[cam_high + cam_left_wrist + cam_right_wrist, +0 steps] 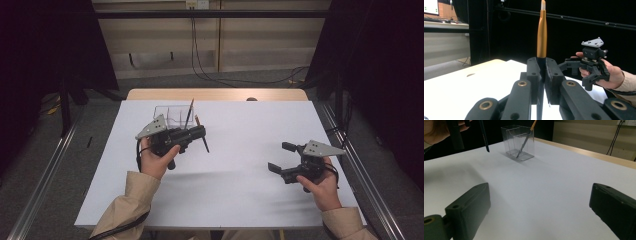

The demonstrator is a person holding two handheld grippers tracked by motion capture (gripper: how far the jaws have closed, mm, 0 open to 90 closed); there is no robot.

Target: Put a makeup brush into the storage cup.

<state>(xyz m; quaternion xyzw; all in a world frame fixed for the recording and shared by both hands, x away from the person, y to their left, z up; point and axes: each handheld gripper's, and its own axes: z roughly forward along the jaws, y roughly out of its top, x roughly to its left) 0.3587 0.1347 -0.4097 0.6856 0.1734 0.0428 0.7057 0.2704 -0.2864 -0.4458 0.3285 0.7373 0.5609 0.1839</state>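
High view: the left tool [200,133] is clamped on a dark pen [204,141] hanging tip-down, with the clear holder [170,114] just beyond it; the right tool [281,157] rests wide apart, well off across the worktop [240,190]. Left gripper view: the pen's long axis stands upright between the closed jaws. Right gripper view: the holder lies far ahead, so the left tool is judged nearer.

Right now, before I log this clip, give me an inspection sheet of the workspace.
Surface: white table, bare wood strip at its far edge.
Job's things: clear holder with one brush leaning inside; second brush upright, clamped in the left tongs.
Clutter: nothing seen.
Grippers: left tongs shut on the second brush beside the holder; right tongs open, holding nothing, above the table.
Cables: black cables down the far wall and across the floor.
Surroundings: dark curtains both sides, metal rails along the floor.
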